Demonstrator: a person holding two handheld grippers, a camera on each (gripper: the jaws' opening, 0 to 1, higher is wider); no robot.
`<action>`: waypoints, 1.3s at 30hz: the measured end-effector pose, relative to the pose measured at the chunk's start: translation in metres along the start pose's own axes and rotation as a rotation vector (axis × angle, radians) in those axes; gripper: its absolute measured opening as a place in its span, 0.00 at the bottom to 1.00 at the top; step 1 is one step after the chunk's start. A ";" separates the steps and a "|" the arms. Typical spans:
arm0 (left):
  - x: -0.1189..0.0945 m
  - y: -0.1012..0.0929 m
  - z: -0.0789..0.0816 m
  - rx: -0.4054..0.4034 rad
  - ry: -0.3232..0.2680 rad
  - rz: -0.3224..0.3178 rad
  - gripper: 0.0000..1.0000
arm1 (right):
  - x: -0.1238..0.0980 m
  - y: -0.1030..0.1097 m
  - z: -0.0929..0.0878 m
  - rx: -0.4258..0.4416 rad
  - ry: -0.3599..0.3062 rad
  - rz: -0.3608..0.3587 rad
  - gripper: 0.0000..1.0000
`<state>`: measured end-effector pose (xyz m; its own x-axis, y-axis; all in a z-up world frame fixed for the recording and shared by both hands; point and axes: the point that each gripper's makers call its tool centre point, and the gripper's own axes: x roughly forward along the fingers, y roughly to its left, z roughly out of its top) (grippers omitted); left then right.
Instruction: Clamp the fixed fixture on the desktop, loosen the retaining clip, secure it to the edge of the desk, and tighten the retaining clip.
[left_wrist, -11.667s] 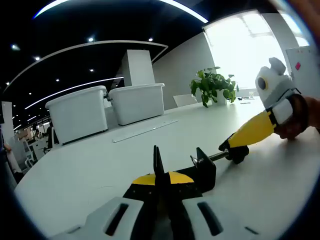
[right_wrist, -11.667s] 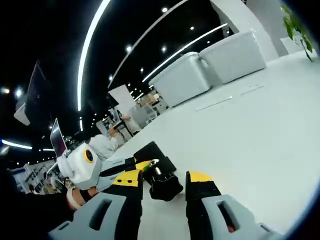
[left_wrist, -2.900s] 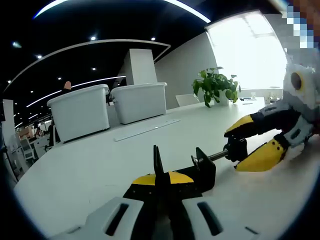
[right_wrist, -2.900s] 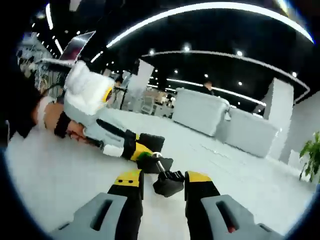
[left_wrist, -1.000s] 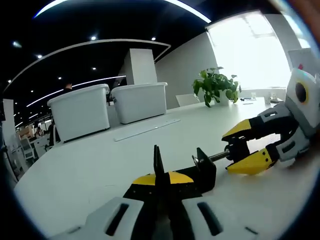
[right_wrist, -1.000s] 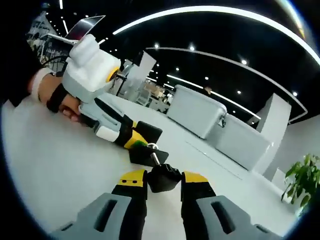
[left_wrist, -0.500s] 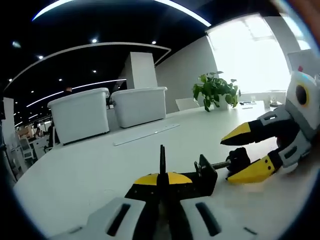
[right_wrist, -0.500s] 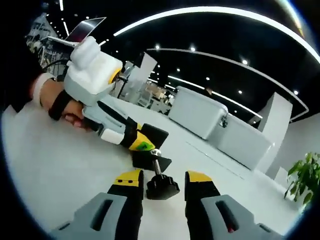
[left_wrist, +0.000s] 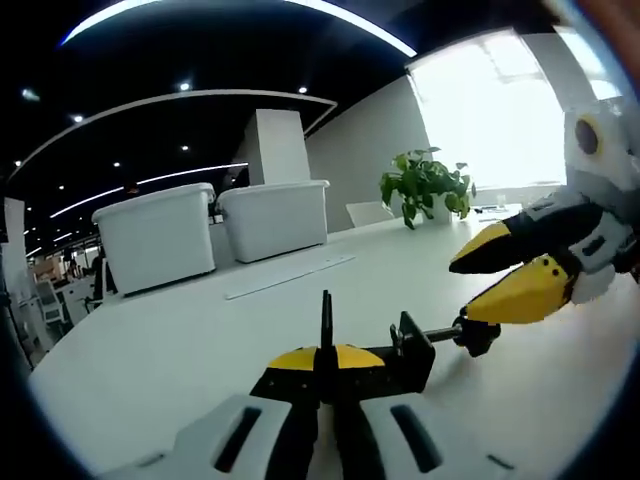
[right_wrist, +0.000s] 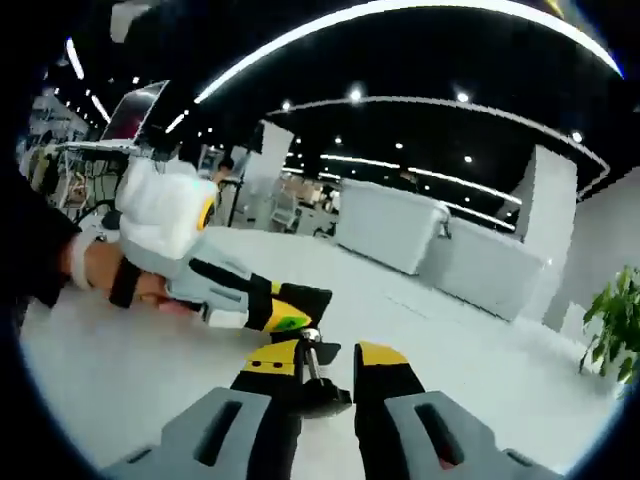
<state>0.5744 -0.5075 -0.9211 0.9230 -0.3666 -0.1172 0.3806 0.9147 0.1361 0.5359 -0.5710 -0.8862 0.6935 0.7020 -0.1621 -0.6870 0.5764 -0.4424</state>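
Clamp (left_wrist: 405, 352) body mostly hidden behind the left tool (left_wrist: 325, 372), whose jaws are pressed together on the clamp's thin upright plate; only the plate edge, black block and screw rod show. Clamp is black metal, a threaded rod running out to a black knob (left_wrist: 476, 334), low over the white counter (left_wrist: 180, 340); contact with the counter can't be made out. In the right gripper view the right tool (right_wrist: 325, 375) has jaws a bit apart around the knob (right_wrist: 322, 395); whether they pinch it can't be told, the knob is half covered. The left tool (right_wrist: 270, 305) comes in there, held by a hand (right_wrist: 140, 285). Two white bins (left_wrist: 210, 230) stand far back on the counter, contents not visible. Plant (left_wrist: 425, 185) by the bright window, washed out.
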 end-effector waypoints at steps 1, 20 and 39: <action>0.000 -0.002 0.001 0.007 -0.002 -0.004 0.03 | -0.002 0.008 0.000 -0.001 0.021 0.002 0.22; -0.011 -0.014 0.007 0.022 -0.022 -0.009 0.03 | 0.030 0.025 -0.024 -0.537 0.302 -0.102 0.16; -0.013 -0.007 0.006 -0.035 -0.009 0.017 0.04 | 0.031 0.025 -0.025 -0.816 0.355 -0.204 0.12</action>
<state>0.5604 -0.5100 -0.9146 0.9298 -0.3523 -0.1061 0.3627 0.9262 0.1032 0.5457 -0.5451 -0.9248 0.9037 0.3708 -0.2143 -0.2703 0.1056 -0.9570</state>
